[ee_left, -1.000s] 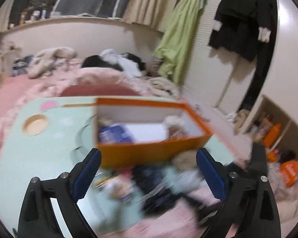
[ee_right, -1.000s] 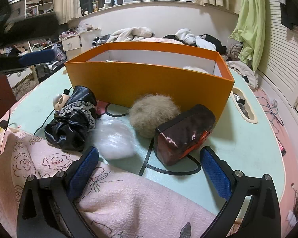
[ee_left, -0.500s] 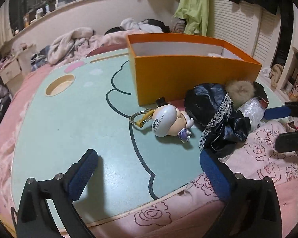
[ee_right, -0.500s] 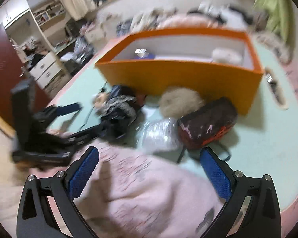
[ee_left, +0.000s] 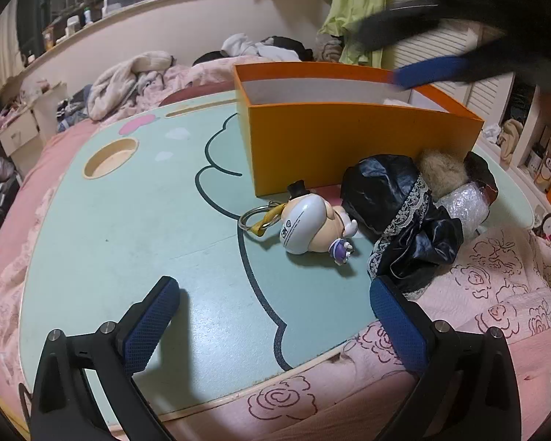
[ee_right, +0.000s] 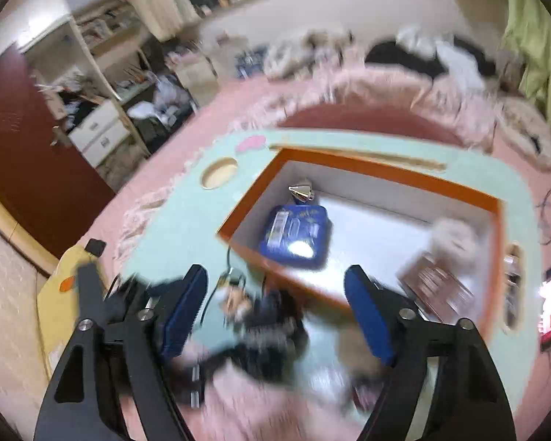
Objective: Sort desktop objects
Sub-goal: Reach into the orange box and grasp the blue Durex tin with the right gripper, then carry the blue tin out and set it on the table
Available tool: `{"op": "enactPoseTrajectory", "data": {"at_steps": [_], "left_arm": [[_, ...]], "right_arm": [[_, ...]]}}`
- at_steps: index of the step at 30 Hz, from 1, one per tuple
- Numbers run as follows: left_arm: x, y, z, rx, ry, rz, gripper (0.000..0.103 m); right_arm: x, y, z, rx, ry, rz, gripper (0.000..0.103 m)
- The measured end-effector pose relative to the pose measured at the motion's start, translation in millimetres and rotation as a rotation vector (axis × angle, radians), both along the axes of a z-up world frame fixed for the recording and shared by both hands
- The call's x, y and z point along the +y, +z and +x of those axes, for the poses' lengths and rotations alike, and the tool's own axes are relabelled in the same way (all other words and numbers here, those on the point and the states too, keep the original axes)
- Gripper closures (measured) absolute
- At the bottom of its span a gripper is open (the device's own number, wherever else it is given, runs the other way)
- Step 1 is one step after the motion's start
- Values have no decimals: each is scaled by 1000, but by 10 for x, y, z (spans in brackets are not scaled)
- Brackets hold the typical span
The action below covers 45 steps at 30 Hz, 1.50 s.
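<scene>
My left gripper hangs open and empty low over the mint-green table. Ahead of it a small figurine on a key ring lies on its side. To its right sits a black lace-trimmed cloth, with a fur pom and bubble wrap behind it. The orange box stands beyond them. My right gripper is high over the box; its jaws are closing with nothing between them. A blue tin and a silver cone lie in the box.
A pink rose-print blanket covers the table's near right edge. A round cup hole is cut in the table at far left. A dark red pouch lies by the box corner. Clothes are piled on the bed behind.
My right gripper rose from table level to above the box, and its jaws narrowed. My left gripper sank toward the table and tilted down, then held still.
</scene>
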<state>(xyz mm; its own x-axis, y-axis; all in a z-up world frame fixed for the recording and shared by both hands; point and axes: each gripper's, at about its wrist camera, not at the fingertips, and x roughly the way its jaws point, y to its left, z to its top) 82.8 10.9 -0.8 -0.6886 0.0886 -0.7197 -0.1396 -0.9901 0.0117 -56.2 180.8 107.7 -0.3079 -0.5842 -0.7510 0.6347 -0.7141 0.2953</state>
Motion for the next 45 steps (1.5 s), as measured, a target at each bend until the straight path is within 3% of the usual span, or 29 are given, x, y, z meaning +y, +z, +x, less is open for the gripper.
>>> {"op": "enactPoseTrajectory", "data": {"at_steps": [2,4,6,9,11,12,15,23,26,27,28,31,34,37,40,42,45], "left_arm": [[14,14,-2,1,0,0,0],[14,14,-2,1,0,0,0],[16,12,-2,1,0,0,0],[18,6,-4,0,0,0,0],[4,7,-6,-1,1,2,0],[12,3,-12,0,1,2,0],[10,5,-19,1,2,2,0],[-2,15,-18,3,2,2,0],[-6,12,-20,3,2,2,0],[-5,12,-19,3,2,2,0],[-5,12,-19,2,2,2,0],[-8,9,-22,2,2,2,0],[-8,8,-24,2,2,2,0],[-9,6,-22,2,2,2,0],[-12,4,-23,3,2,2,0],[-18,2,-23,3,2,2,0],[-15,6,-22,3,2,3,0]], "right_arm": [[-289,-149,-342,-80,-67,54,27],[-591,-314,-637,-117,-56,161,27],[-665,-383,-682,-133,-48,205,27],[-787,-646,-789,-232,-24,280,23],[-882,-707,-751,-141,-35,351,24],[-876,-709,-755,-143,-36,360,25],[-881,-720,-731,-142,-20,347,34],[-650,-585,-692,-115,-96,194,35],[-405,-362,-650,-67,-136,68,35],[-164,-119,-550,-8,-161,-17,35],[-164,-119,-550,-8,-161,-17,35],[337,307,-165,99,-166,-106,35],[613,374,-2,129,-168,-92,35],[979,260,197,118,-196,-3,35],[1295,-67,296,33,-237,87,35],[1332,-341,307,-20,-253,134,35],[1228,-625,247,-78,-268,115,35]]}}
